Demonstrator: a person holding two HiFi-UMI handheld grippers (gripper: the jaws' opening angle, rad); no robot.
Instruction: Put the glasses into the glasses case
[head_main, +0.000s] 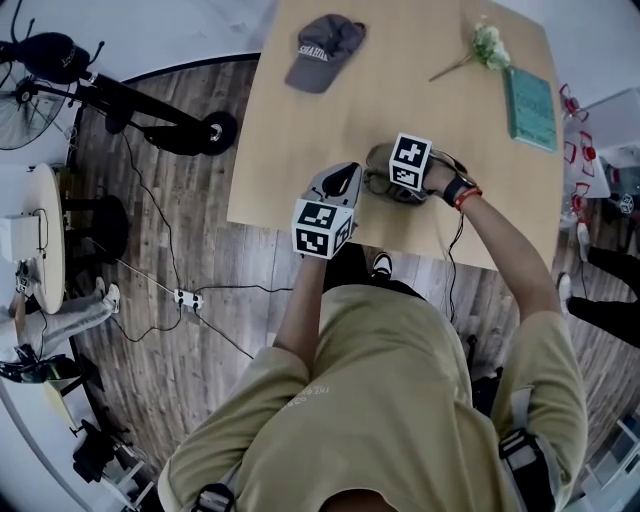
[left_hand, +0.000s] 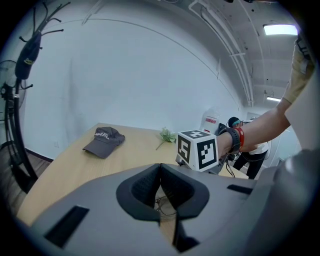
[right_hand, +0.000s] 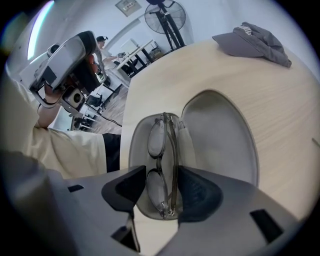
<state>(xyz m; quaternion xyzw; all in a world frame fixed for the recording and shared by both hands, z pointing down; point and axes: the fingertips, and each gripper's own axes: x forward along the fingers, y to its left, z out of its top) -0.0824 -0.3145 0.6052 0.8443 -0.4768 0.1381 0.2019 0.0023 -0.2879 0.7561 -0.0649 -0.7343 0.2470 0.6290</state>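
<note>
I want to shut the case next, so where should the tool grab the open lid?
Probably take the lid by its curved outer rim opposite the hinge, coming from the side away from the glasses. It lies open and flat on the table, empty, so that rim is free, and lifting there would swing it over them.

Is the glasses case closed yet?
No: the right gripper view shows the glasses case lying open, with the folded glasses resting in one half and the other half empty.

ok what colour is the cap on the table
The cap is dark grey with pale lettering on its front, clearest in the head view.
</note>
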